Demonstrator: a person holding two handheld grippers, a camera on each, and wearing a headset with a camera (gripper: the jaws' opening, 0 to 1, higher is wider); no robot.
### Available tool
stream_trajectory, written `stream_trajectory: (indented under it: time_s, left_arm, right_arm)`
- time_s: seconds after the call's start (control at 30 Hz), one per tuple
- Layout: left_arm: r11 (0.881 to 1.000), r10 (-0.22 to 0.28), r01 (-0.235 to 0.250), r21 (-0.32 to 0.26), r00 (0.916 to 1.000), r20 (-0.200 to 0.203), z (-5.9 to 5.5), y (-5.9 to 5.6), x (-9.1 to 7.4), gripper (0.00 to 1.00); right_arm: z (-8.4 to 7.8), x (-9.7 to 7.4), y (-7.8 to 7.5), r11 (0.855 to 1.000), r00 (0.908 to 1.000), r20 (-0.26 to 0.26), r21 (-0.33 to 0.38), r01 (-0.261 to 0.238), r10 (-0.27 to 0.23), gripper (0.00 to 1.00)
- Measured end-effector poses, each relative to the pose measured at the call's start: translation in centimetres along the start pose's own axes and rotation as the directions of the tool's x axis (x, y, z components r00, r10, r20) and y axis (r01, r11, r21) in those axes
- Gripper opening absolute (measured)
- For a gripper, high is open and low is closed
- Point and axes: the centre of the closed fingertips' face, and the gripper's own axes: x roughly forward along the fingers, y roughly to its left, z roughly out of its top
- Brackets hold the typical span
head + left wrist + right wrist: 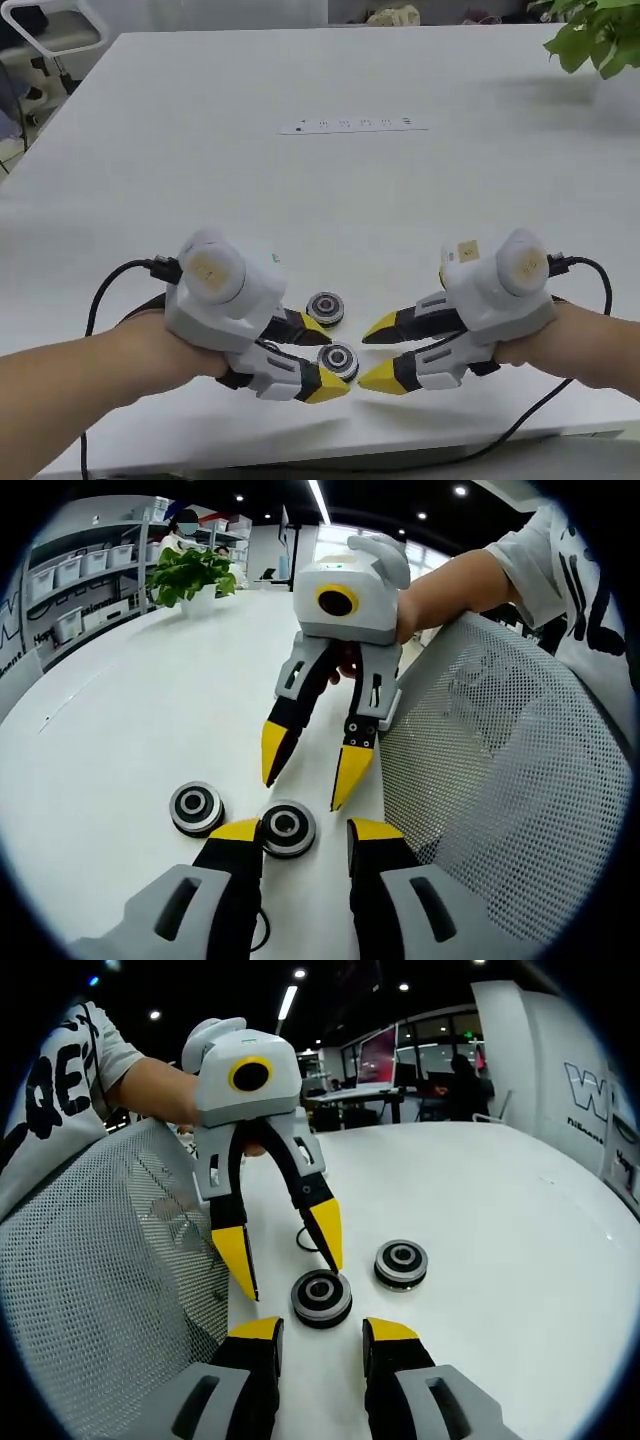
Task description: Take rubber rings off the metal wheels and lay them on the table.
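Jaws on the left gripper stand spread and released, with one rubber-ringed metal wheel lying on the white table right at their yellow tips. A second wheel, its black ring also on, lies just beside it at eleven o'clock. Facing them from three o'clock, the right gripper is likewise unclenched, grasping nothing.

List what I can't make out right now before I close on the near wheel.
- Head view: part of the near wheel is hidden behind a jaw of the left gripper, so I cannot tell if they touch.
- Left gripper view: that wheel's rim is covered by the gripper's own yellow jaw tip.
- Head view: the printed strip on the table is too small to read.
- Head view: the far wheel is too small to tell rubber from metal.
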Motion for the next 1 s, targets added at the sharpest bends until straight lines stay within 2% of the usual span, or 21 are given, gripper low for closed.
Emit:
stream_trajectory:
  time_s: [0.27,0.5,1.0]
  left_arm:
    - [1.000,0.005,-0.005,-0.010,0.9999,-0.013,-0.3,0.3,0.3,0.22]
    - [1.000,0.028,-0.028,-0.002,0.9996,-0.006,-0.3,0.7,0.5,0.16]
    - [0.995,0.072,-0.071,0.069,0.9973,-0.009,-0.3,1.0,0.5,0.10]
  right_arm:
    - [-0.1,0.0,0.0,1.000,1.0000,0.000,-0.001,0.000,0.000,0.29]
    - [-0.1,0.1,0.1,1.000,1.0000,-0.003,-0.001,0.000,0.000,0.29]
    - [-0.2,0.2,-0.1,1.000,1.0000,-0.006,-0.001,0.005,-0.005,0.27]
